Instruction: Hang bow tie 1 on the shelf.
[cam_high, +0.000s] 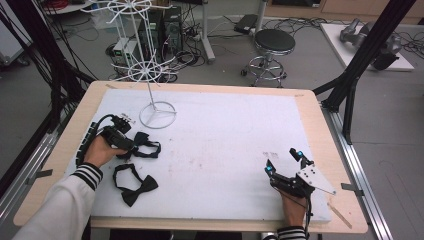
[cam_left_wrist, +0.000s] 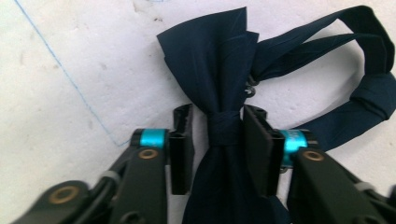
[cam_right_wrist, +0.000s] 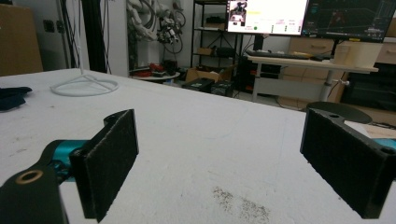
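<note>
My left gripper (cam_left_wrist: 217, 135) sits over the navy bow tie (cam_left_wrist: 224, 93) at about nine o'clock on the white foam board (cam_high: 225, 145). In the left gripper view the jaws stand on either side of the tie's centre knot. The right pad lies against the knot, and the left pad is just beside it with a thin sliver of board visible between them. So the jaws are narrowed almost onto the knot, and I can't tell whether the squeeze is complete. The tie lies flat, with its wings running away from me and its strap looping off toward two o'clock in that view.

From the high view, a second bow tie (cam_high: 134, 184), black, lies at about seven o'clock on the board, just below my left hand (cam_high: 100, 150) and apart from the first.

My right gripper (cam_high: 286, 167) rests near five o'clock on the board. Its jaws are spread wide and hold nothing, with bare board between the pads (cam_right_wrist: 109, 158).

The white wire stand (cam_high: 150, 65) rises from its ring base at about eleven o'clock.
</note>
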